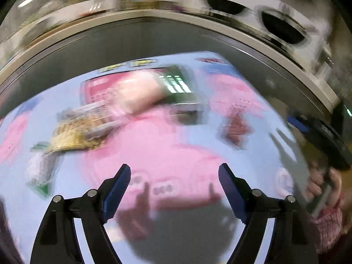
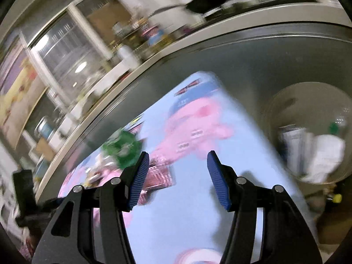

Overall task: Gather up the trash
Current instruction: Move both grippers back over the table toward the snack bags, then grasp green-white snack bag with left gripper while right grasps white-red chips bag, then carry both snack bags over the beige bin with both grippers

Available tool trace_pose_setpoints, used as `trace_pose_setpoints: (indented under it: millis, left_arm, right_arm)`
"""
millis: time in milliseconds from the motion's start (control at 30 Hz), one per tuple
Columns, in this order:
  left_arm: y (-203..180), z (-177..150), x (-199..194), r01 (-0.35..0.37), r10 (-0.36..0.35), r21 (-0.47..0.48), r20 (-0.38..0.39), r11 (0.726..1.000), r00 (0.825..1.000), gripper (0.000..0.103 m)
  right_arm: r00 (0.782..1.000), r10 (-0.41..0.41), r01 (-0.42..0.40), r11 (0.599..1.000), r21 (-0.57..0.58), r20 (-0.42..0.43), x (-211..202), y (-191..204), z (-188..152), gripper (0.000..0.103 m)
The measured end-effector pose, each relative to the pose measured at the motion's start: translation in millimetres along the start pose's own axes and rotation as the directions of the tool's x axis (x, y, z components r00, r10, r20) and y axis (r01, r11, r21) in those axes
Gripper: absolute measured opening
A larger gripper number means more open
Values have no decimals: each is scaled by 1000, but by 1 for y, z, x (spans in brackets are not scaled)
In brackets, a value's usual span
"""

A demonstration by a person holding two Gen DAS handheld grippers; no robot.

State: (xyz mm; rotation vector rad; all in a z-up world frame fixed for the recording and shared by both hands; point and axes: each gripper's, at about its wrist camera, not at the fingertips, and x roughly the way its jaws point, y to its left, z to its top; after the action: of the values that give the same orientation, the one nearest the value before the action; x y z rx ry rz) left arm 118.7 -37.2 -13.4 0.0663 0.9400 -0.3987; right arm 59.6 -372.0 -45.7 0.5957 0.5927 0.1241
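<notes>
1. Left wrist view: we hold the left gripper (image 1: 175, 189) above the printed mat (image 1: 253, 154), jaws spread wide with nothing between them, which we read as readiness to come down on a piece of trash.
2. The trash lies on the mat's far half, beyond our fingertips. Through the blur we count about four pieces: a pink-and-red wrapper (image 1: 123, 88), a green packet (image 1: 178, 85) just right of it, a yellow-gold wrapper (image 1: 74, 132) nearer and to its left, and a green-and-white scrap (image 1: 41, 169) at the mat's left edge.
3. Off the mat's right edge we see the right hand (image 1: 323, 184) gripping its handle, kept clear of the pile.
4. Right wrist view: the right gripper (image 2: 178, 178) hangs over the mat (image 2: 198, 209) too, jaws apart and empty.
5. Here we make out two pieces near the mat's left side: a crumpled green wrapper (image 2: 124, 149) and a pink foil pack (image 2: 158, 178) just beside the left fingertip.
6. One round bin (image 2: 308, 110) stands right of the mat, already holding white waste (image 2: 323, 158), close by, we judge, so drops are short.
</notes>
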Motion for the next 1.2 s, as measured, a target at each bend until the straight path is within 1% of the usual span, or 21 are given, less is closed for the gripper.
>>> trace_pose_setpoints:
  millis: [33,67,167,200,267,333,400,500,567,667,700,733,767,800,833,867,900,933,1033,1100,1200]
  left_arm:
    - [36,-4,-9,-55,56,-67,9,996,998,82]
    - [58,-8,-14,-95,97,-110,12,989,995,82]
    - [127,-21,-29,-236,245,-227,14,945,969,88]
    - [142,-24,-31,-268,280,-243,13,932,960,88]
    - [159,-28,-34,-299,314,-258,18,919,949,90]
    - [170,-29,-33,-310,331,-261,41,914,943,94]
    - [171,-26,-25,-303,326,-238,62,923,943,97]
    - [175,-21,-8,-275,293,-209,63,939,954,99]
    - [180,-20,1,-253,268,-201,51,946,962,99]
    - [186,-17,17,-230,240,-194,28,954,970,99]
    - [188,-17,22,-224,234,-196,30,955,972,96]
    - [191,-17,26,-212,222,-203,32,956,974,89]
    - [193,-17,29,-208,217,-214,21,955,976,71]
    - [193,-18,28,-223,236,-213,39,951,971,56]
    - [192,-19,27,-229,244,-211,44,950,969,52]
    - [192,-21,26,-216,231,-211,48,953,972,40]
    - [192,-23,23,-194,209,-213,50,958,977,35]
    - [192,-26,20,-168,183,-221,51,961,982,33]
    - [187,-38,12,-131,146,-233,48,964,988,30]
    - [179,-52,4,-80,94,-245,46,966,994,30]
    - [163,-70,-6,-41,51,-237,39,971,998,30]
  right_arm:
    - [1000,14,-14,1000,-13,-15,6,10,-2,55]
    - [998,40,-41,998,-38,-42,15,28,-7,55]
    - [988,96,-111,986,-123,-121,42,82,-25,55]
    - [983,110,-132,980,-149,-149,52,100,-31,55]
    - [965,136,-186,957,-222,-223,76,144,-48,55]
    - [952,141,-222,928,-299,-271,97,178,-62,55]
    - [946,123,-228,911,-343,-301,120,205,-71,55]
    - [938,105,-221,915,-337,-330,152,225,-74,57]
    - [940,75,-196,917,-346,-334,172,233,-74,62]
    - [938,27,-153,926,-346,-344,202,238,-74,63]
    - [937,19,-145,929,-340,-349,210,239,-73,63]
    - [935,13,-140,931,-336,-355,216,239,-74,61]
    - [931,6,-136,934,-330,-366,226,239,-74,59]
    - [926,3,-136,935,-326,-378,233,239,-76,46]
    - [925,0,-135,934,-331,-379,236,238,-76,43]
    - [931,-4,-134,927,-351,-364,235,240,-78,41]
    - [928,-2,-142,922,-361,-373,236,242,-80,36]
    - [925,8,-157,918,-364,-379,233,243,-83,32]
    - [920,26,-178,915,-361,-391,217,241,-94,31]
    - [915,40,-192,919,-345,-402,200,232,-105,30]
    - [911,60,-203,926,-317,-409,168,215,-117,30]
